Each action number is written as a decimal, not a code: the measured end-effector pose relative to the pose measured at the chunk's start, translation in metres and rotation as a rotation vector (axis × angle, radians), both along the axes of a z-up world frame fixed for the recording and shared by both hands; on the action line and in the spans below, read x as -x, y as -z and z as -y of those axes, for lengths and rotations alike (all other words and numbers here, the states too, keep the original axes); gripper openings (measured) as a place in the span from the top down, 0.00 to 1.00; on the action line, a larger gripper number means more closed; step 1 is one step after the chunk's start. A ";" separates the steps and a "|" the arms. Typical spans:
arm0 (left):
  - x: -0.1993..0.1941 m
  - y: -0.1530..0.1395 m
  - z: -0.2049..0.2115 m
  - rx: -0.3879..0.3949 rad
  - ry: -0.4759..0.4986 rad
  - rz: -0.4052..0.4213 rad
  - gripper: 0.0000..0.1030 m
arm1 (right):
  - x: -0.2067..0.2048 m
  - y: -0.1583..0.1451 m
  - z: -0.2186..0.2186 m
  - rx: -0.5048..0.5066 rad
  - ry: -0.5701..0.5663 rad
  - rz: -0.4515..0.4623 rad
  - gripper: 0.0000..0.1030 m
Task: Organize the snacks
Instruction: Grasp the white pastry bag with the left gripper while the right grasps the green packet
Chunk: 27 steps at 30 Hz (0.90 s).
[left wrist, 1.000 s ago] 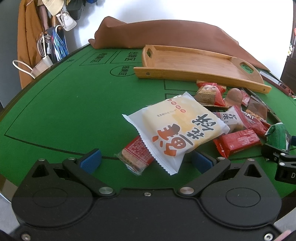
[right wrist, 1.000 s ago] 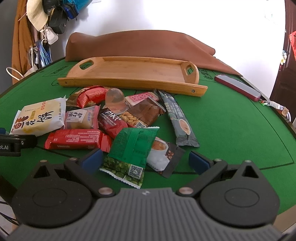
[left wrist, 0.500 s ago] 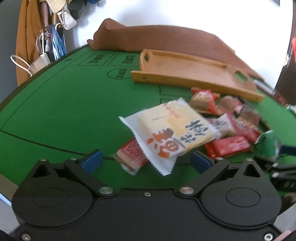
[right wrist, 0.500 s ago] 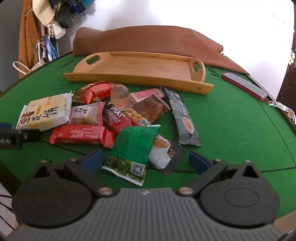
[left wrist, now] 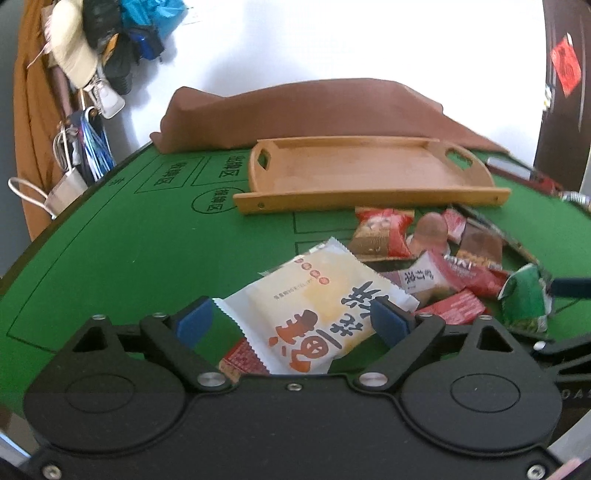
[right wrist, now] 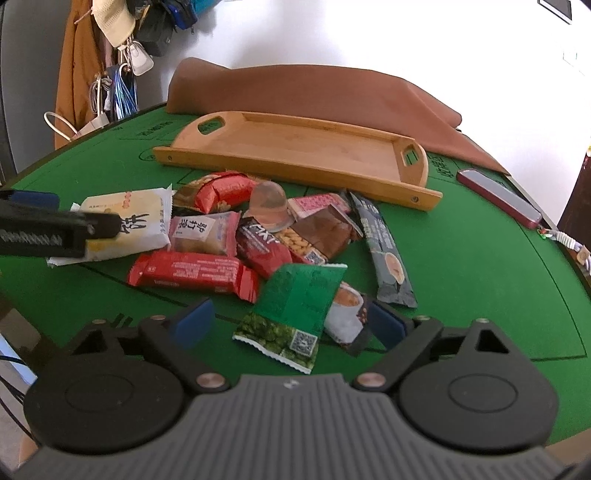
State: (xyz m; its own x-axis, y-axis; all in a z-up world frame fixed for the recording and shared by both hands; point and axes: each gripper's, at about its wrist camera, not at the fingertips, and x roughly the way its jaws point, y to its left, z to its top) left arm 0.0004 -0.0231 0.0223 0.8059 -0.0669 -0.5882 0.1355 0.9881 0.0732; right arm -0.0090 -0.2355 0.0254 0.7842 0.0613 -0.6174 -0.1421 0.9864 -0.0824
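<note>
A loose heap of snacks lies on the green table [right wrist: 480,266] in front of an empty wooden tray [left wrist: 369,199] [right wrist: 295,171]. My left gripper [left wrist: 291,317] has its jaws closing around a white biscuit packet [left wrist: 314,295] [right wrist: 140,218]. The blue pads stand at the packet's two edges, and I see no firm squeeze. A small red packet [left wrist: 240,358] peeks out beneath it. My right gripper [right wrist: 290,325] is also closing, with a green snack packet [right wrist: 295,310] [left wrist: 524,302] lying between its pads and a coffee sachet [right wrist: 343,314] by the right pad.
A long red packet [right wrist: 192,273], a jelly cup [right wrist: 269,203] and a dark coffee stick [right wrist: 388,254] lie in the heap. A brown cloth [right wrist: 314,92] sits behind the tray. A red phone [right wrist: 498,199] lies at the right; bags and a hat [right wrist: 122,22] hang at the left.
The left gripper has come forward around the white packet, which now reaches between its pads. Both grippers' pads stand slightly closer together. The right gripper has hardly moved.
</note>
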 end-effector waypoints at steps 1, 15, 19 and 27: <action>-0.002 0.002 0.001 -0.008 0.002 -0.002 0.09 | -0.001 0.000 -0.001 0.005 -0.002 0.002 0.09; -0.019 0.014 0.013 -0.043 0.056 -0.014 0.00 | -0.004 0.004 -0.005 0.052 -0.021 0.035 0.11; -0.019 0.015 0.015 -0.056 0.066 -0.016 0.00 | -0.005 0.005 -0.006 0.060 -0.028 0.040 0.11; -0.018 0.022 0.010 -0.135 0.124 -0.031 0.00 | -0.004 0.005 -0.006 0.058 -0.048 0.039 0.11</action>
